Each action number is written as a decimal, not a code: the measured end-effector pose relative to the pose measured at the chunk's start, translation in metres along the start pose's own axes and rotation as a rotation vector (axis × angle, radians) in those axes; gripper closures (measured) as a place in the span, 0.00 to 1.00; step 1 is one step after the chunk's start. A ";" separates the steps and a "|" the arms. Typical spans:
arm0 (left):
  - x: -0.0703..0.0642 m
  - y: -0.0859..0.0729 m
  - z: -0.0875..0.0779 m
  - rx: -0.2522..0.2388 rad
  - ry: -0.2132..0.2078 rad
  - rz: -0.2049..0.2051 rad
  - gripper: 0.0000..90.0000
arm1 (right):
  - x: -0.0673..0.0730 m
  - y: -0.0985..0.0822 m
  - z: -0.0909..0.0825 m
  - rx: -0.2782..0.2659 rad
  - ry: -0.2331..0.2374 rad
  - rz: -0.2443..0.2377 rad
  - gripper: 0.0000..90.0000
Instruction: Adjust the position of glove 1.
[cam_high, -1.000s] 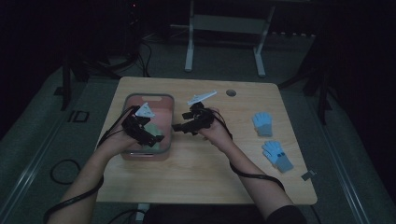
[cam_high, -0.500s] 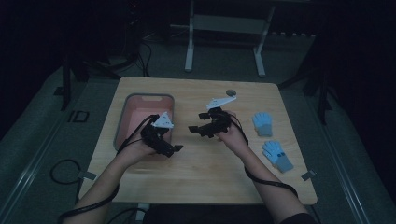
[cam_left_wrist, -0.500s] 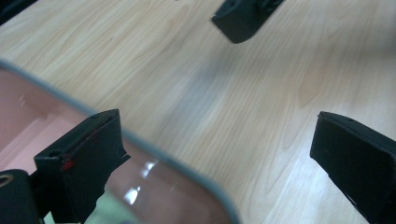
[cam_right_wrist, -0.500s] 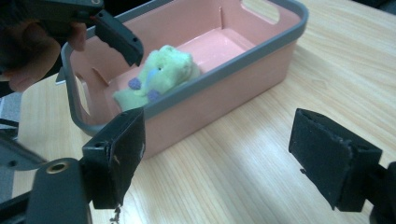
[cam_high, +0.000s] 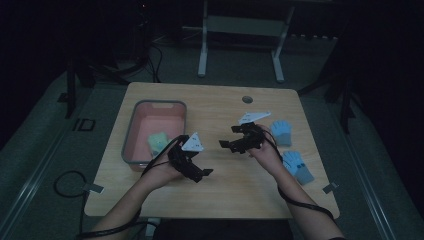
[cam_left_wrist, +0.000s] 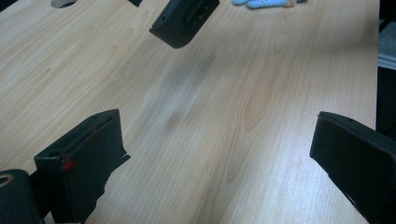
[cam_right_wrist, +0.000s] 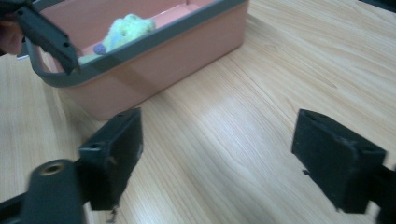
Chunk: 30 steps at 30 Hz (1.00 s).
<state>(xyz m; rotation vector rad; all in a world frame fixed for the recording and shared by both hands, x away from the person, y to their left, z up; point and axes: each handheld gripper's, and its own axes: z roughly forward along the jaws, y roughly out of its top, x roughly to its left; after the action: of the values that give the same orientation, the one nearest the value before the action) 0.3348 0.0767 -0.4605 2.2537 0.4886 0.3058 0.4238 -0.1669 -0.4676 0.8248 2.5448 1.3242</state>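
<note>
- Hovering empty over the tabletop (cam_high: 220, 105), both tongs gape wide: left tongs (cam_high: 200, 172), right tongs (cam_high: 227, 145), whose jaws have just been opening.
- One pale green glove (cam_high: 159, 142) lies in the pink bin (cam_high: 131, 150).
- Probably next: right tongs swing to the blue gloves (cam_high: 295, 162) beside that hand.

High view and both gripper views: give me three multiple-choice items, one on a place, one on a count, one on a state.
1. Where is the pale green glove?
A. in the pink bin
B. on the floor
C. on the table's right edge

2. How many blue gloves lie right of the right gripper?
A. none
B. two
C. four

3. How do the left gripper's jaws stand?
A. closed on a glove
B. closed on the bin's rim
C. apart, empty

Answers:
1 A, it lies inside the bin's walls.
2 B, two lie there apart.
3 C, bare table shows between them.
</note>
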 end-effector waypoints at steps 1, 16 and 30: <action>-0.002 0.000 0.002 0.000 0.009 0.008 0.03 | -0.001 -0.003 -0.001 -0.003 -0.019 0.010 0.16; -0.033 -0.009 0.036 0.042 0.000 0.065 0.03 | -0.016 -0.042 -0.030 -0.006 -0.074 0.042 0.20; -0.043 -0.044 0.066 0.092 0.032 0.031 0.03 | -0.047 -0.081 -0.067 -0.009 -0.204 0.090 0.35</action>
<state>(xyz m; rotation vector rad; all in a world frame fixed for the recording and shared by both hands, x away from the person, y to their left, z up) 0.3096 0.0418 -0.5393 2.3504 0.4943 0.3418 0.4060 -0.2764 -0.4974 1.0271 2.3686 1.2056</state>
